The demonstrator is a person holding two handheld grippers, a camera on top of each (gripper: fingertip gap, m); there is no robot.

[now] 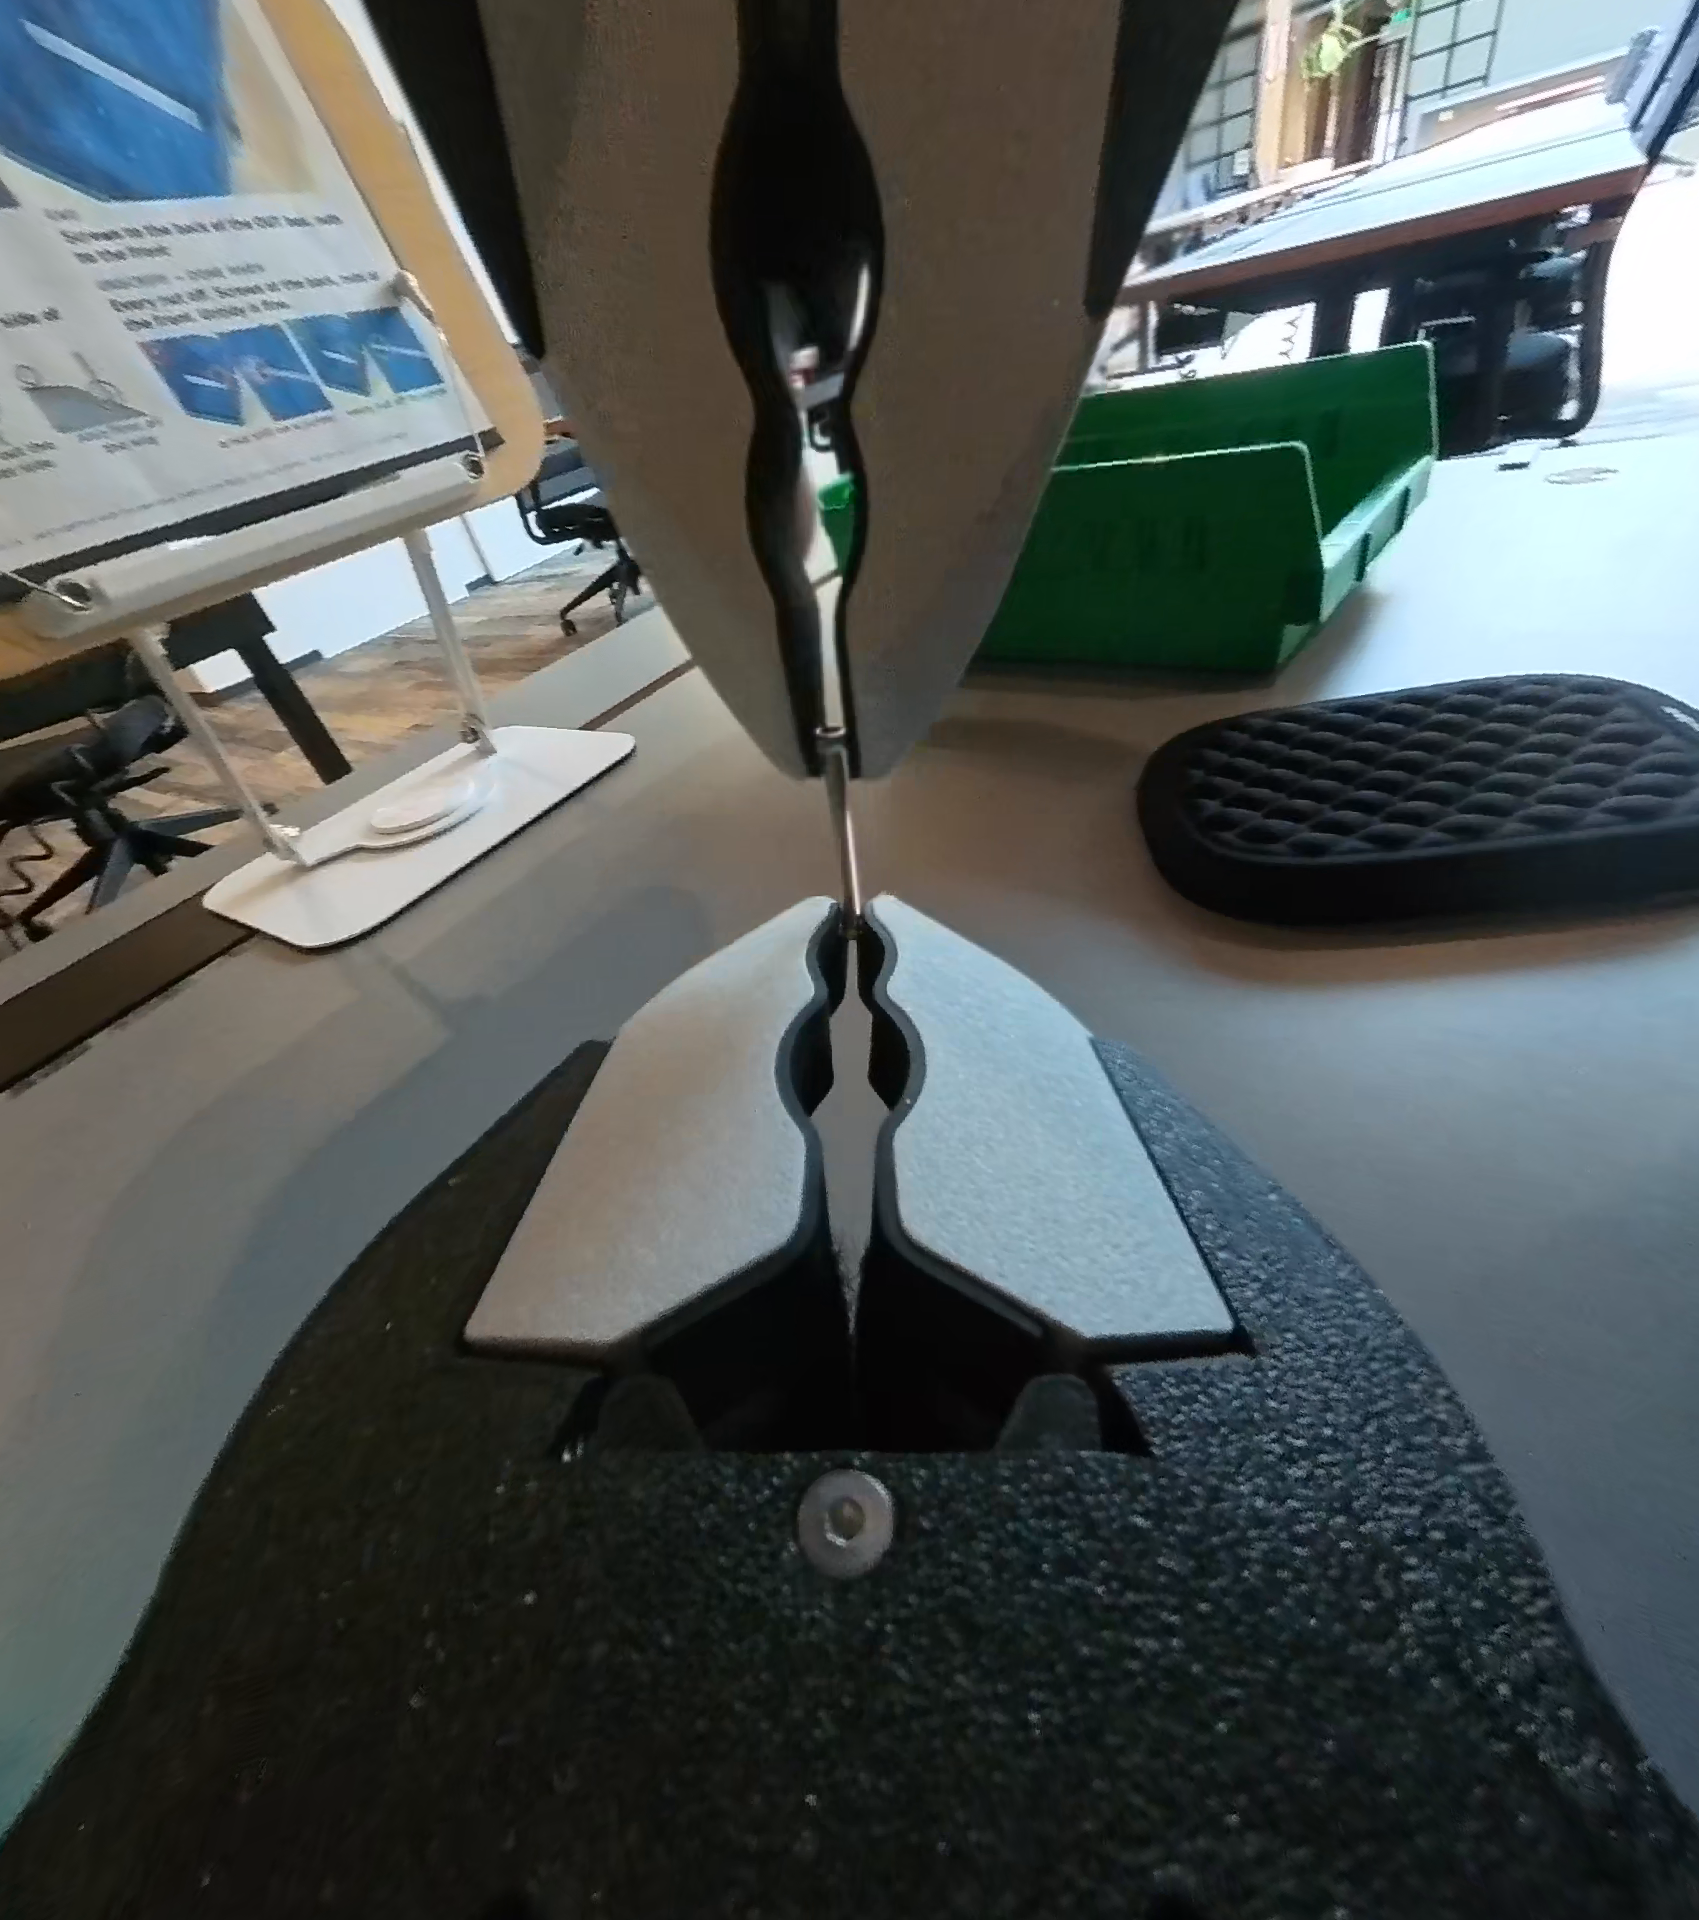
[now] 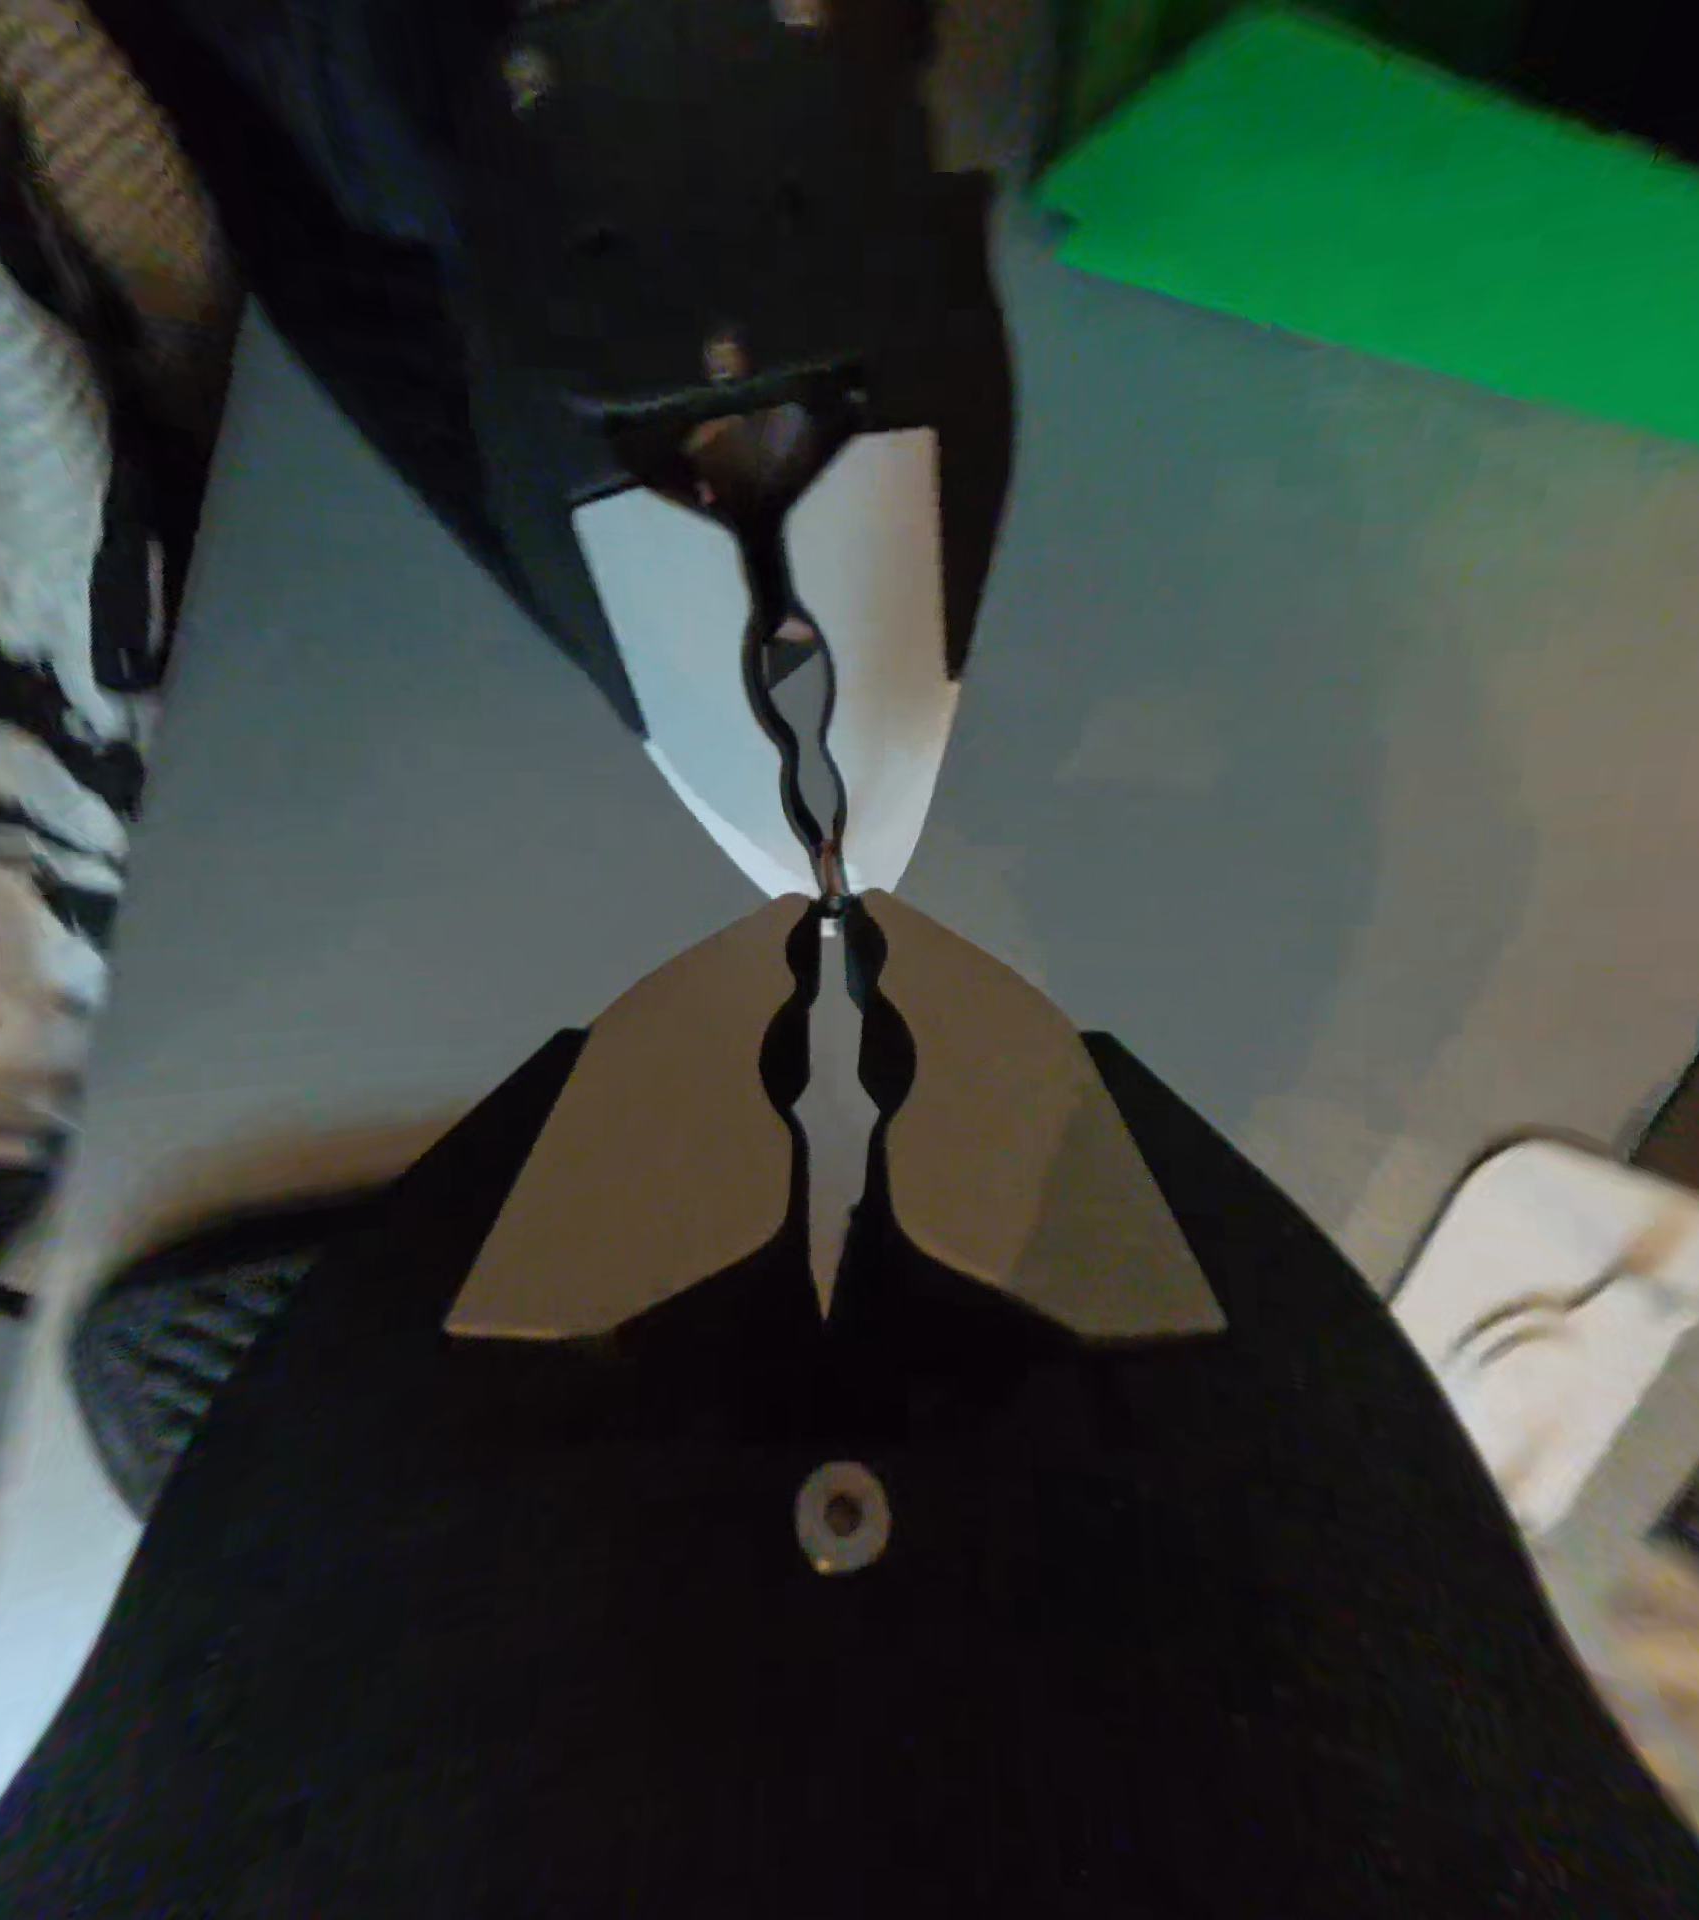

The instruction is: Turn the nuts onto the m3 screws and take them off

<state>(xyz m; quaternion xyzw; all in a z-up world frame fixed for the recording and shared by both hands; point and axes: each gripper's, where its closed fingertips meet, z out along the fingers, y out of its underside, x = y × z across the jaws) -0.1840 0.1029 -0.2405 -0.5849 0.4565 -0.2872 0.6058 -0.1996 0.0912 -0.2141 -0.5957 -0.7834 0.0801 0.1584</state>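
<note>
Screw (image 1: 845, 842) spans both clamped jaws; green bin's (image 1: 1240, 540) contents cannot be told.

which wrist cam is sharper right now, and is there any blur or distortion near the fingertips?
Left wrist view: sharp; the screw between the two grippers reads clearly, with a bright glint along its shaft; wide-angle bending at the edges, and the instruction board is soft. Right wrist view: blurred and blocky throughout; the green bin is a smear, and the fingertips are dim.
</note>
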